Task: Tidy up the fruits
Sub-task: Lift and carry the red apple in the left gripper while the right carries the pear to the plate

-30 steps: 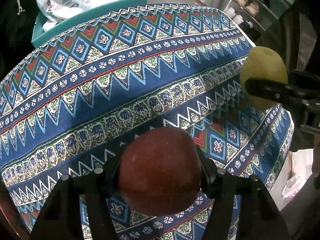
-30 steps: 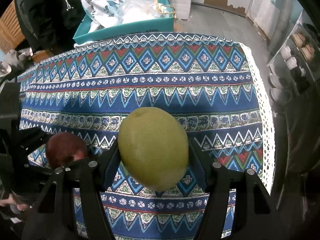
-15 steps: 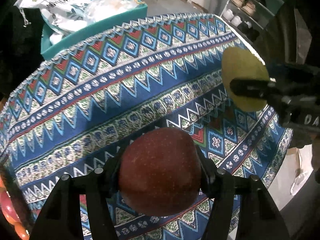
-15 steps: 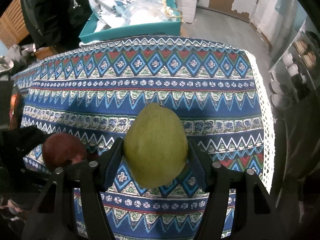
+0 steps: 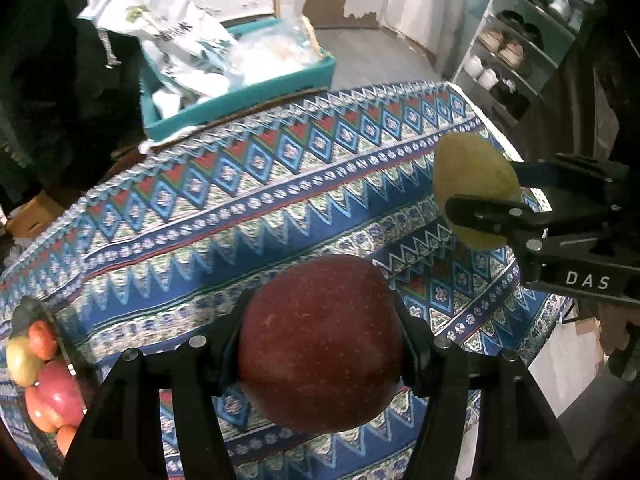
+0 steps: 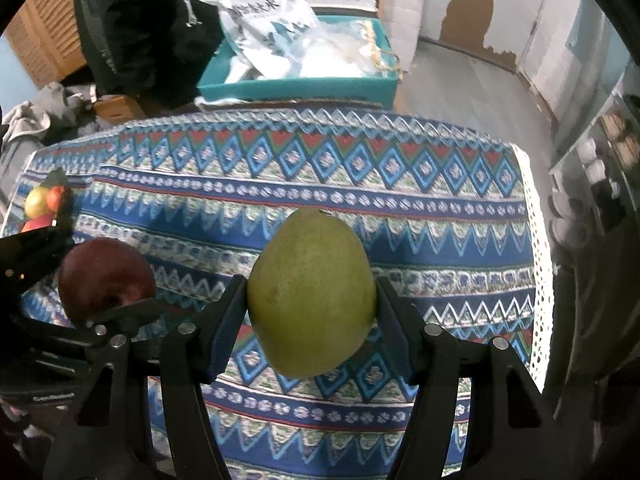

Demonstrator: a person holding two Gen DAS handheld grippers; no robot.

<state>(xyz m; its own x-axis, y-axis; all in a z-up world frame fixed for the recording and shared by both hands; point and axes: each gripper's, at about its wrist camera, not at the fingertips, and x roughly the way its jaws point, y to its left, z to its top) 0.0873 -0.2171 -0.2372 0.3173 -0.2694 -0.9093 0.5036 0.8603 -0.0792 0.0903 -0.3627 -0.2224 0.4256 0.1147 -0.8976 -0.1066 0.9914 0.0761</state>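
Note:
My left gripper [image 5: 320, 340] is shut on a dark red apple [image 5: 320, 344] and holds it above the patterned tablecloth [image 5: 240, 208]. My right gripper [image 6: 312, 300] is shut on a yellow-green pear [image 6: 312, 292], also above the cloth. The pear [image 5: 472, 184] and the right gripper show at the right of the left wrist view. The apple [image 6: 104, 276] shows at the left of the right wrist view. A dark bowl [image 5: 24, 312] with several red and yellow fruits [image 5: 44, 376] stands at the table's left edge; the fruits also show in the right wrist view [image 6: 42, 204].
A teal box [image 6: 300, 88] with white plastic bags [image 6: 268, 12] stands behind the table's far edge. A shelf with shoes [image 5: 516, 52] is at the far right. The table's right edge [image 6: 536, 240] drops to the floor.
Both grippers have pulled back and tilted up, still holding their fruits. The fruit bowl at the left has come into view. The pear has turned more upright in the right gripper.

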